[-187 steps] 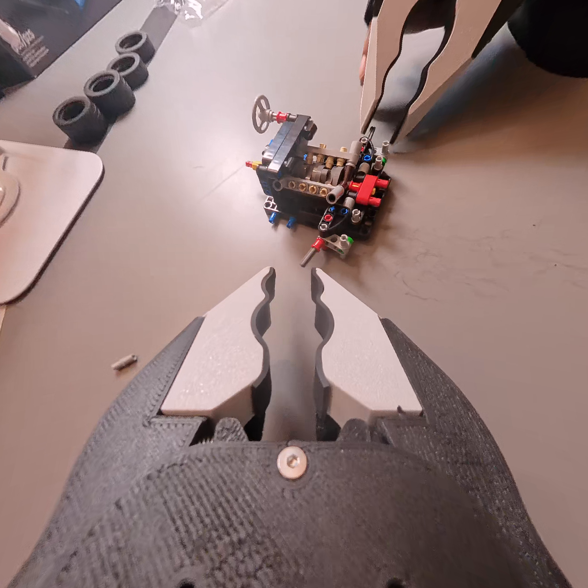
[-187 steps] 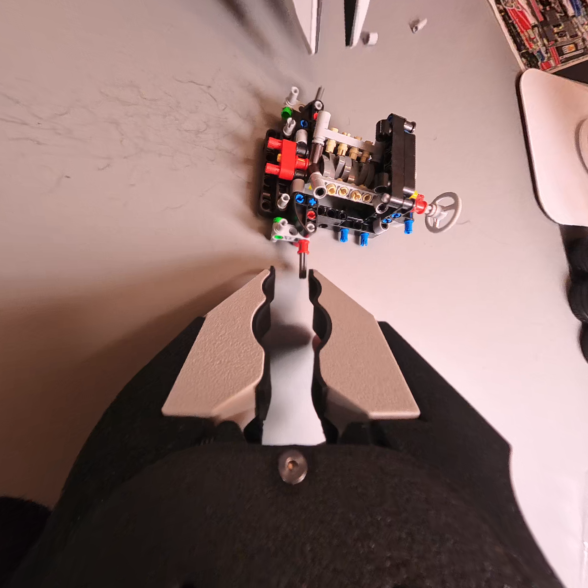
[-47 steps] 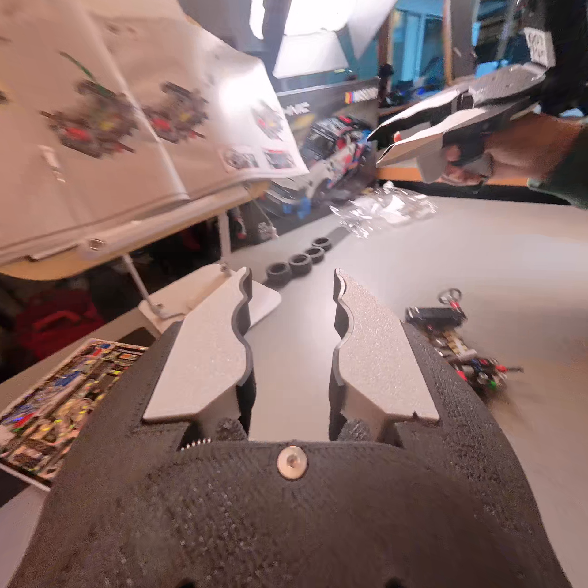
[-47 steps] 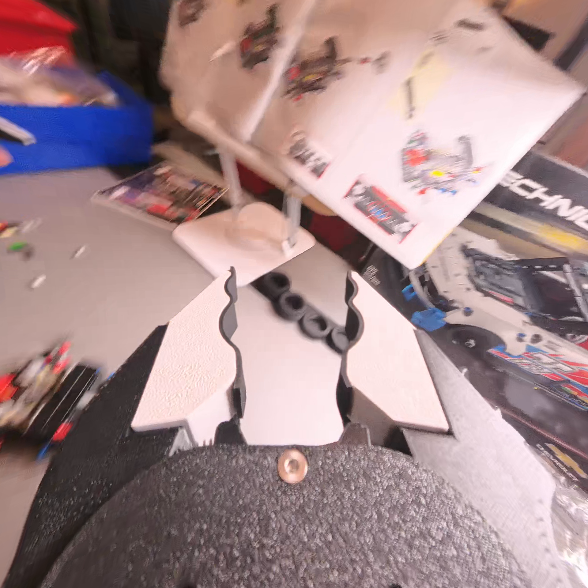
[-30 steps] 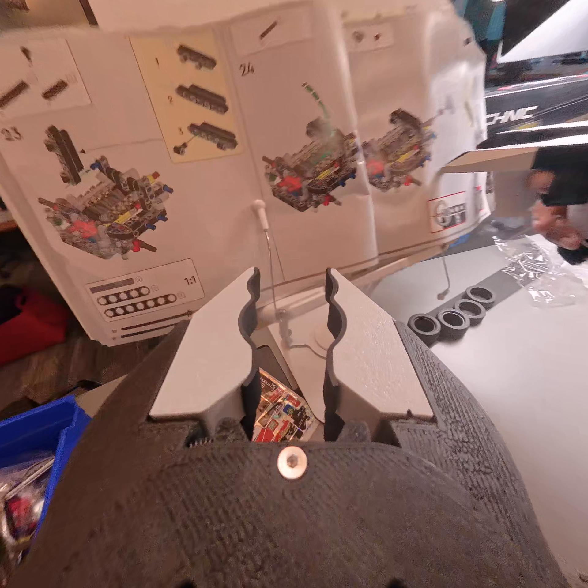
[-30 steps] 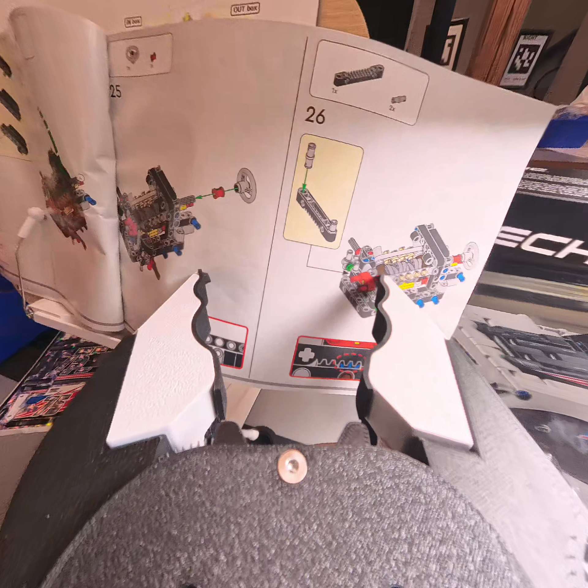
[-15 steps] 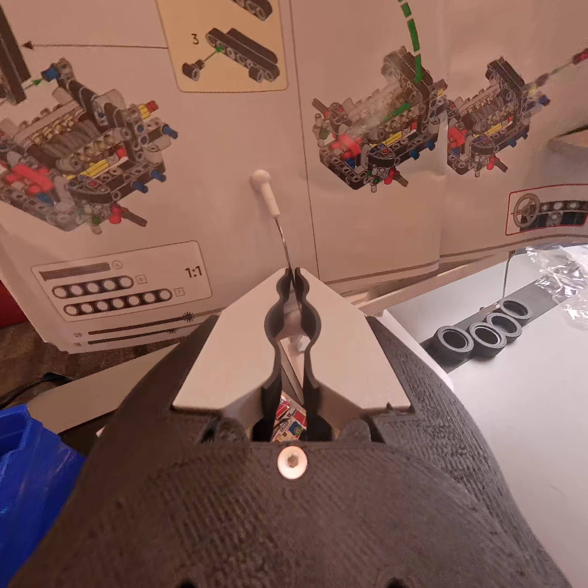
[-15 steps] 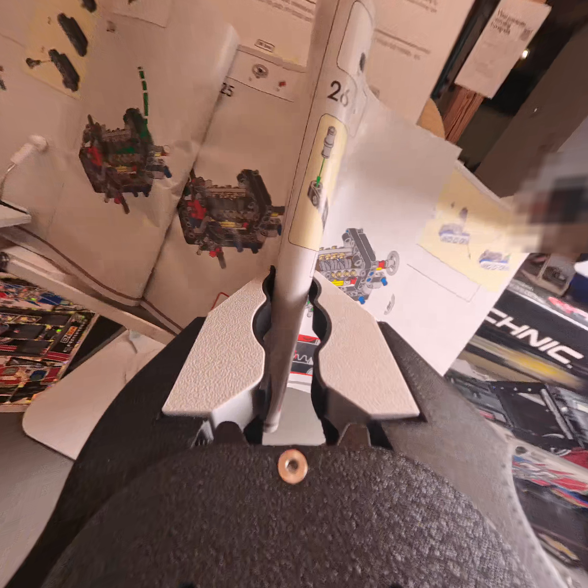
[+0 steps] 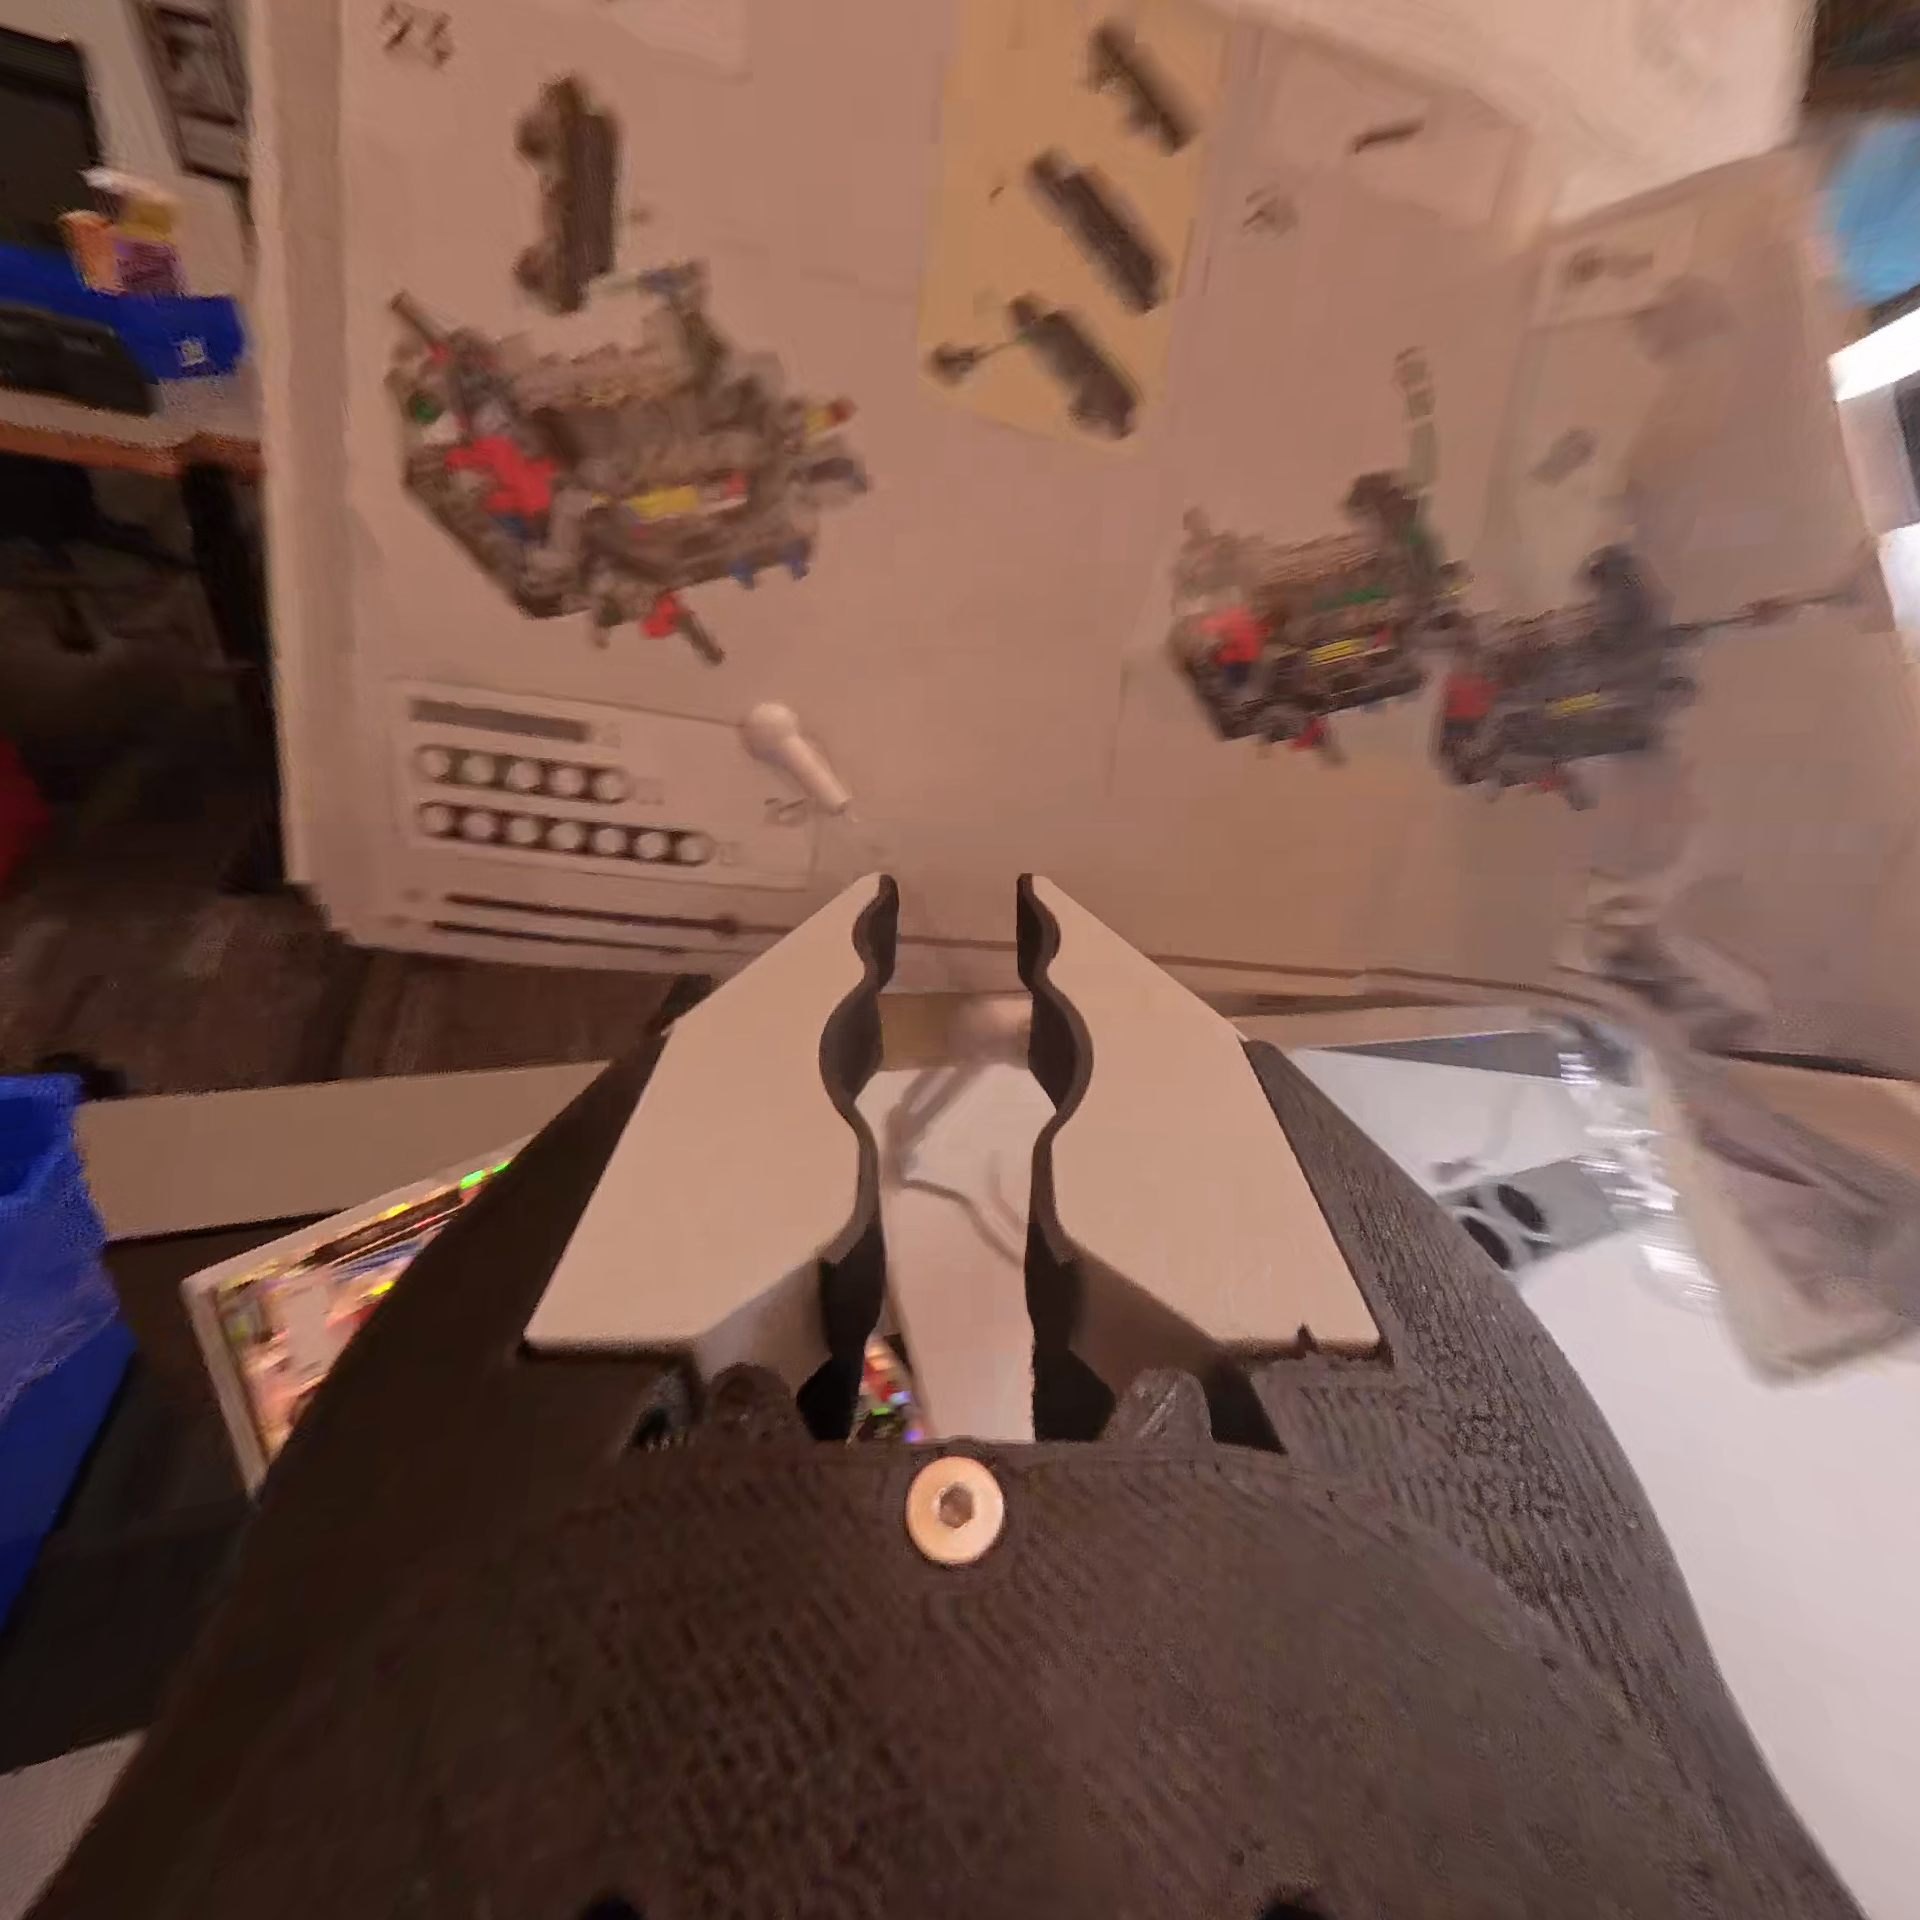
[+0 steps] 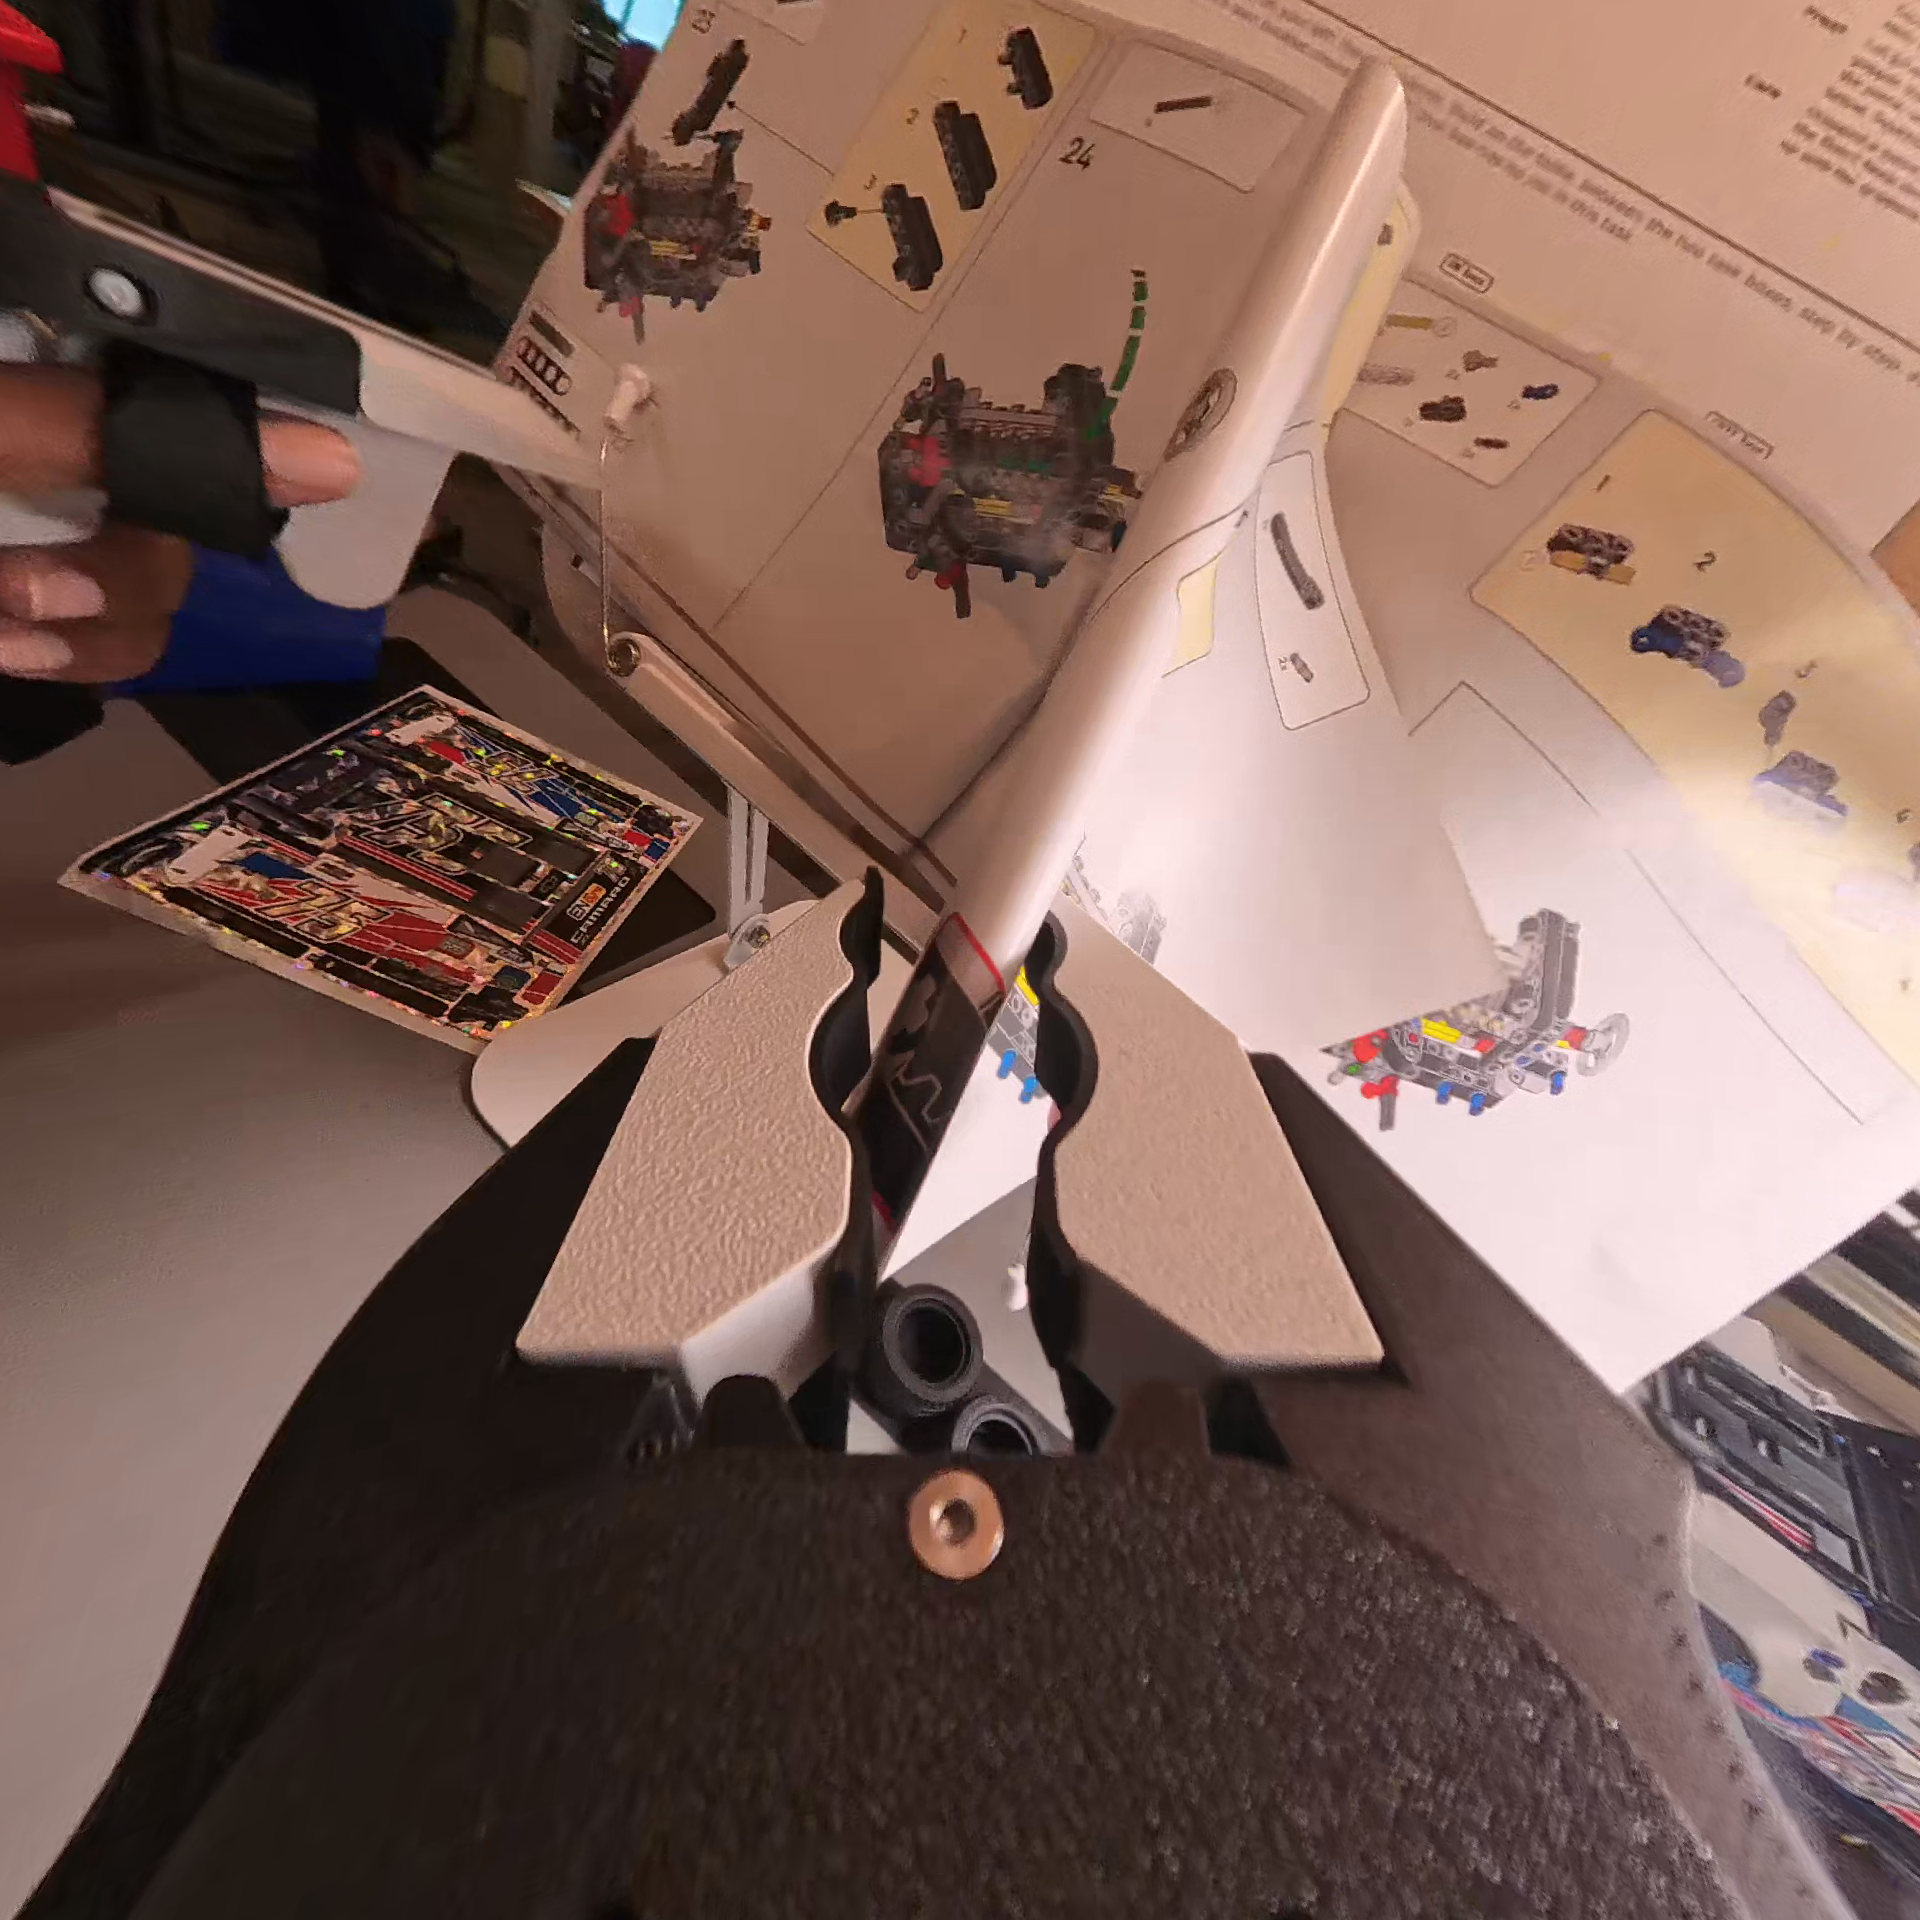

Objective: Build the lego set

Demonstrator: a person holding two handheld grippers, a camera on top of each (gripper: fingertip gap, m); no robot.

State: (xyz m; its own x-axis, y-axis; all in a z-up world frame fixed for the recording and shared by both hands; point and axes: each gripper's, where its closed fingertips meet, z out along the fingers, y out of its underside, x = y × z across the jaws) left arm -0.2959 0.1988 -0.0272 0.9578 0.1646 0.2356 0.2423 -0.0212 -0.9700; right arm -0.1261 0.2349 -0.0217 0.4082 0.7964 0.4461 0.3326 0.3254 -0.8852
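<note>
Lego instruction booklet [image 10: 935, 343] fills the upper half of both views, propped open on a white stand [image 10: 582, 1049] whose base sits on the pale table [image 10: 208, 1195] at centre frame. One page [image 10: 1226, 499] stands edge-on, running from the upper right of the right wrist view down to its centre, where its lower corner lies in the gap of the right gripper [image 10: 956, 935]; the fingers [image 10: 727, 1164] are apart, and the sheet touches the left one only, so it is not clamped. The left gripper [image 9: 956, 899], at lower centre of its own view, is likewise parted and empty, pointing at the bottom edge of the booklet; that view is blurred, so the drawings are hard to make out. A glittery sticker sheet [image 10: 395, 862] lies flat at centre left of the right wrist view. A wire page holder with a white tip [image 10: 629, 400] rests against the left page, upper left. Two black tyres [image 10: 925, 1340] show between the right fingers, low in the frame.
</note>
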